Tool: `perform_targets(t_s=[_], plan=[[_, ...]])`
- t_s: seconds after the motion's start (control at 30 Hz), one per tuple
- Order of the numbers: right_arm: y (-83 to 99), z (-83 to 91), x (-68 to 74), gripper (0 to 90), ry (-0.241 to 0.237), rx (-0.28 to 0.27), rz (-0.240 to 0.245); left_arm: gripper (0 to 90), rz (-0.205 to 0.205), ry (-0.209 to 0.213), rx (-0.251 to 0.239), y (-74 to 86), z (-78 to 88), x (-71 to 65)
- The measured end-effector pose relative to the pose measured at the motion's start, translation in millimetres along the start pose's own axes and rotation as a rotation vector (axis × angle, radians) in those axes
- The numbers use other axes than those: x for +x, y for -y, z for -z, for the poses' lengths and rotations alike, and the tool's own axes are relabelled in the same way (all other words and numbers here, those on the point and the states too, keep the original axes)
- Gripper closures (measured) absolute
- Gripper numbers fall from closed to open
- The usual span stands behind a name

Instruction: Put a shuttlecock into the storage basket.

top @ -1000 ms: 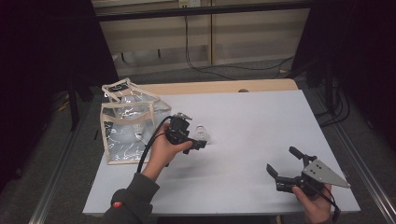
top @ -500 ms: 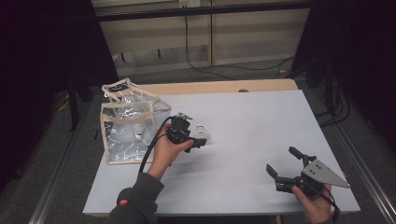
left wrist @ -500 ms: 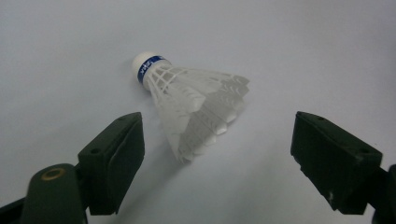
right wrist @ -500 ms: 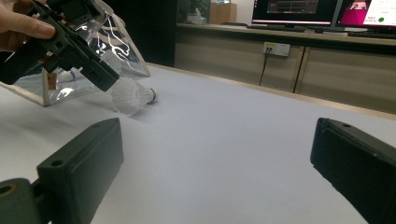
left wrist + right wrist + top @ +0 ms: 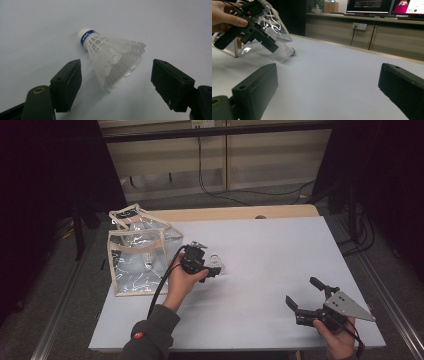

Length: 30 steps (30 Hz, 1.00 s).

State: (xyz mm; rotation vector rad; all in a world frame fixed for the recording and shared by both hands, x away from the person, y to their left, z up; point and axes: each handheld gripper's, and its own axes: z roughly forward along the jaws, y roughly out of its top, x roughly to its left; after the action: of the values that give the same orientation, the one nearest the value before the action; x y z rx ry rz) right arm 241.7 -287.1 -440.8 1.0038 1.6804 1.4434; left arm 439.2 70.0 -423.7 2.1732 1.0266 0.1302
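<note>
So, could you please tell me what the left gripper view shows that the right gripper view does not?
The left gripper view brings out the shuttlecock's blue band, white cork tip and feather ribs, lying on its side between the left tongs, whose jaws have just been closing but stand apart from it. The right gripper view adds the clear bag, the hand on the left tongs, the right tongs standing open, and monitors at the back. Both share the shuttlecock and the white table.

Left gripper [image 5: 270, 46] poised at a shuttlecock [image 5: 283, 53] lying on the white table [image 5: 332, 75], clear bag [image 5: 265, 25] behind
</note>
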Motion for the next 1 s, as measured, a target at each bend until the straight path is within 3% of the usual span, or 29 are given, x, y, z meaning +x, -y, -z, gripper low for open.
perform_targets(t_s=[0.47,0.67,0.8,1.0], plan=[[-0.1,-0.3,0.3,2.4,-0.001,0.001,-0.001,33.5,0.002,-0.044,-0.028,0.2,-7.3,1.6],[0.0,-0.2,0.1,2.4,0.0,0.0,-0.001,37.1,-0.014,-0.049,-0.021,0.7,-11.0,1.4],[0.1,-0.3,0.0,2.4,-0.001,0.0,0.0,39.6,-0.048,-0.056,0.0,1.5,-14.1,2.4],[-0.1,-0.1,-0.1,2.4,0.0,0.0,0.001,46.3,-0.048,-0.058,-0.016,1.4,-16.9,3.2]])
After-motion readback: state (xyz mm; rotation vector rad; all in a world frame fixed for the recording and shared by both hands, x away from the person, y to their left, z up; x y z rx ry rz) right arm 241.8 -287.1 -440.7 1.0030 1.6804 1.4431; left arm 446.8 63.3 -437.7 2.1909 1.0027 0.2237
